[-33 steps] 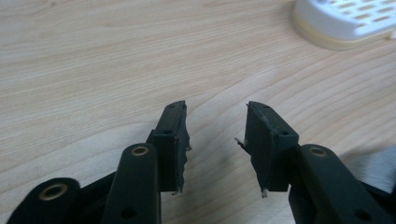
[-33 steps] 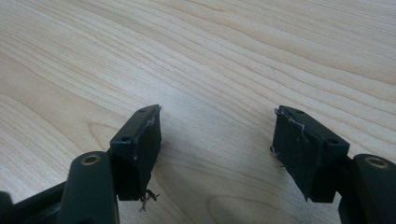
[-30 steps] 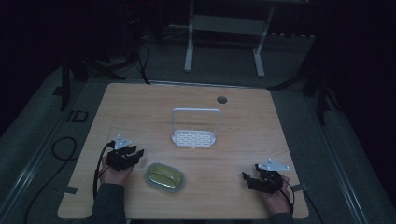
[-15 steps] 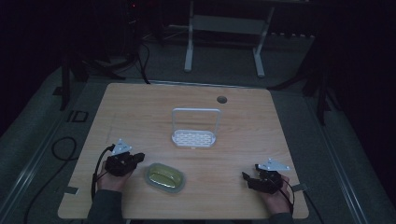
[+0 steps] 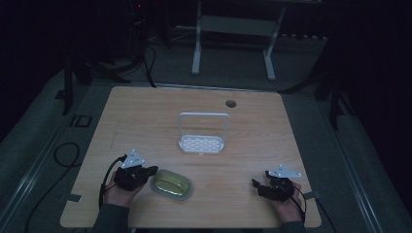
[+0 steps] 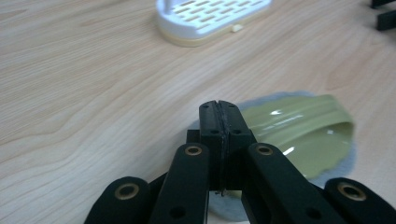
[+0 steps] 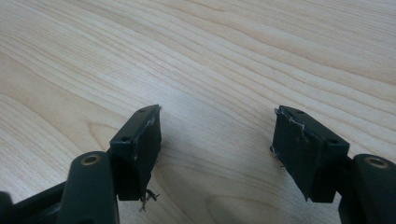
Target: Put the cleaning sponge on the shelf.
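From above, the left gripper (image 5: 145, 171) is sitting near the front left of the wooden table (image 5: 145, 111), its tips just beside a green oval dish (image 5: 172, 183), while the right gripper (image 5: 256, 183) is resting near the front right corner, well apart from everything. A white rack (image 5: 203, 141) with a tall hoop handle is standing at mid-table, beyond the dish. Over on the left gripper view, the left gripper (image 6: 219, 112) is showing its jaws pressed flat together with nothing between them, tips hanging at the near edge of the glossy green dish (image 6: 303, 135), and the white rack (image 6: 210, 18) is lying farther off. Switching to the right gripper view, the right gripper (image 7: 217, 133) is holding its jaws wide apart and empty, over bare wood grain (image 7: 210, 56).
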